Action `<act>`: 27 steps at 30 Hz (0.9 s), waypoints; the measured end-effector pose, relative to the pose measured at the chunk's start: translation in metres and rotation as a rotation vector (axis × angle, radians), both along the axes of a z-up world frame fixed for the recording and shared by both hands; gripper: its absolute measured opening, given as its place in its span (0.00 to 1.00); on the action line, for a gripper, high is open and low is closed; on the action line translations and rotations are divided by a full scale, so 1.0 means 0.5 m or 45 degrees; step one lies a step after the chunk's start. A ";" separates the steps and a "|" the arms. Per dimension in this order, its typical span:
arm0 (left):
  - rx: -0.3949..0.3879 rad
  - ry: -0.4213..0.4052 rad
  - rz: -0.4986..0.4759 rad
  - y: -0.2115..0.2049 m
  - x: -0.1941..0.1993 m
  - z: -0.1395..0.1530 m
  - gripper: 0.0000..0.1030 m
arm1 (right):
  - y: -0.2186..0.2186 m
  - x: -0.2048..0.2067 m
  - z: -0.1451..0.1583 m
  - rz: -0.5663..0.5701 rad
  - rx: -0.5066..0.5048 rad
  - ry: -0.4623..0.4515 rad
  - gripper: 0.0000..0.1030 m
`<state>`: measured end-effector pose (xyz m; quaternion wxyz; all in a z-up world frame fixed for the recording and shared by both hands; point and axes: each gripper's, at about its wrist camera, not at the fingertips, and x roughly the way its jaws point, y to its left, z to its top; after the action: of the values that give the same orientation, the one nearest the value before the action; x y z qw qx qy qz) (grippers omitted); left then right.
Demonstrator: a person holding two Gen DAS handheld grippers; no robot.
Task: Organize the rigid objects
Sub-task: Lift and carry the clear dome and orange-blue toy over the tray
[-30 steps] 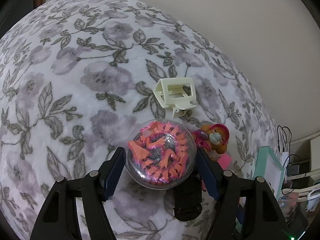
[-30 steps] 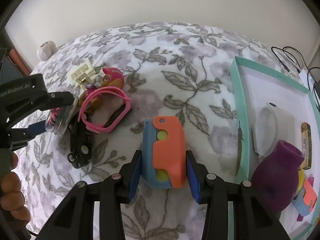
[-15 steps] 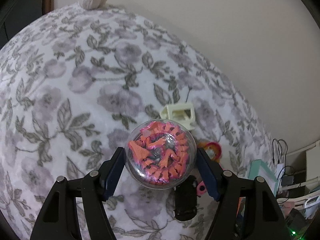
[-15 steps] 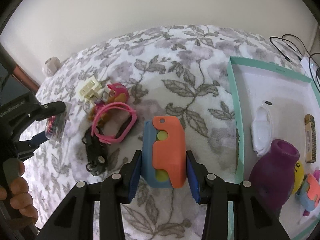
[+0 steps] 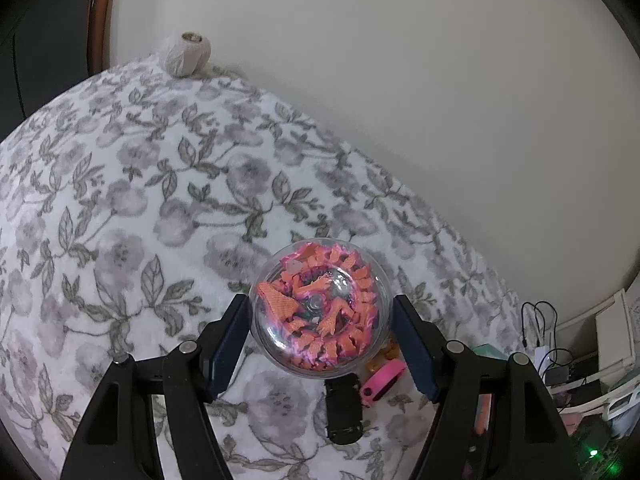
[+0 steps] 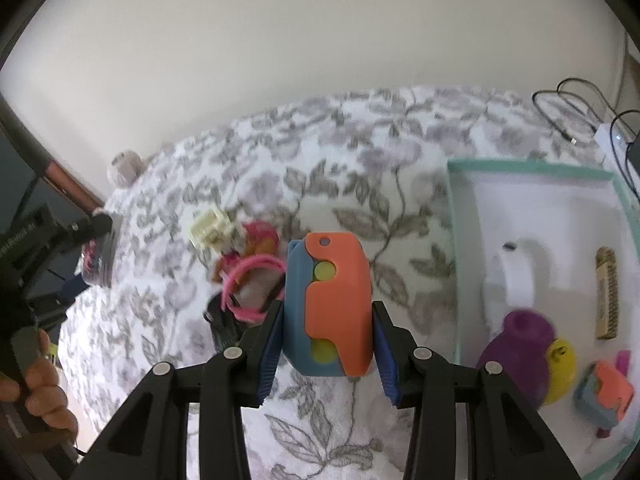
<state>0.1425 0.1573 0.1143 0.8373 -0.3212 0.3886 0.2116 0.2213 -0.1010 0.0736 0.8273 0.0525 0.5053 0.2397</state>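
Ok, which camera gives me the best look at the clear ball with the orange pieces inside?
The left wrist view: the clear ball sits centred and sharp between the left gripper's fingers. The right wrist view shows only a blurred sliver of it at far left.

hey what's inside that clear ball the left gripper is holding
The clear ball in the left gripper holds a coiled orange and pink jointed toy, seemingly a dragon, with a clawed foot showing. Its head and the ball's far half are hidden by the coils and glare.
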 end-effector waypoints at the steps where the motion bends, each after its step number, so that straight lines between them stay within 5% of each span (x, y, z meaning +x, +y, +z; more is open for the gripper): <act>1: 0.015 -0.011 -0.006 -0.006 0.002 0.008 0.70 | -0.008 0.001 0.014 -0.011 0.004 -0.026 0.43; 14: 0.129 -0.115 -0.260 -0.185 0.067 0.075 0.70 | -0.182 0.048 0.093 -0.246 -0.006 -0.174 0.43; 27: 0.187 -0.143 -0.577 -0.400 0.143 0.054 0.70 | -0.353 0.084 0.111 -0.460 0.009 -0.214 0.43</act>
<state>0.2139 -0.0425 0.1412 0.9048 -0.1754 0.3870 0.0280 0.2633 -0.2774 0.1290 0.8960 0.1248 0.4159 0.0927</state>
